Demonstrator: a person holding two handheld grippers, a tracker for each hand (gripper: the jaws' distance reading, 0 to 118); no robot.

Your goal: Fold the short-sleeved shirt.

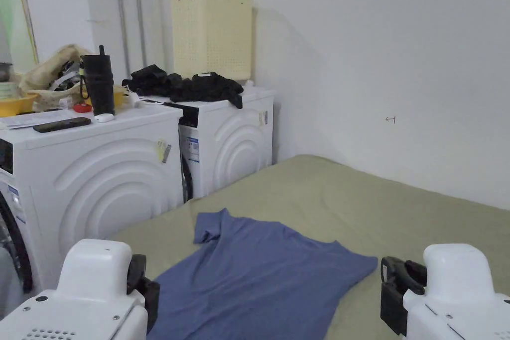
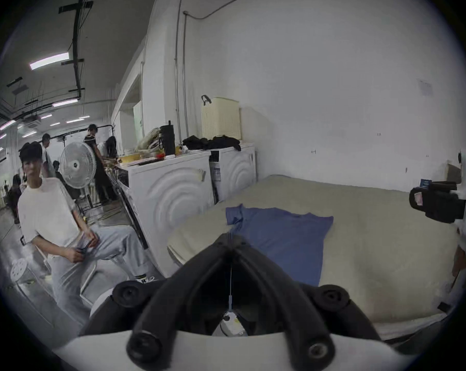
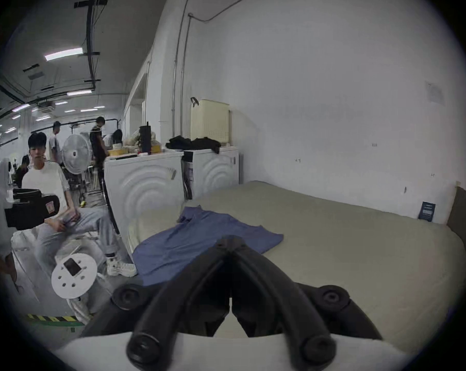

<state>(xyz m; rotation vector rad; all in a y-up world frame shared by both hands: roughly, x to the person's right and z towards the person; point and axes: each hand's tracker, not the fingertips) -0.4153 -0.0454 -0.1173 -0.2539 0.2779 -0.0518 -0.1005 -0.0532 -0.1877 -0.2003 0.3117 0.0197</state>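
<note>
- The left claw (image 2: 230, 239) has its jaws pressed together at the tips, with nothing between them; in the head view its white body sits at 7 o'clock, above the bed's near edge.
- The right claw (image 3: 230, 243) is likewise closed tip to tip and empty; its white body sits at 5 o'clock in the head view, clear of the cloth.
- The blue short-sleeved shirt (image 1: 259, 276) lies spread flat on the bed (image 1: 398, 206), running from 6 o'clock towards the centre, with one sleeve bunched at its far left corner. Neither claw touches it.
- Past the bed's left edge, at 9 o'clock, stand two white washing machines (image 1: 99, 176) side by side.
- On top of them sit a black tumbler (image 1: 98, 82), a heap of black clothes (image 1: 184, 86) and, at 12 o'clock against the wall, a cream laundry basket (image 1: 211, 32).
- In the left gripper view, a seated person (image 2: 47, 211) is at 9 o'clock, with a standing fan (image 2: 77, 164) behind.
</note>
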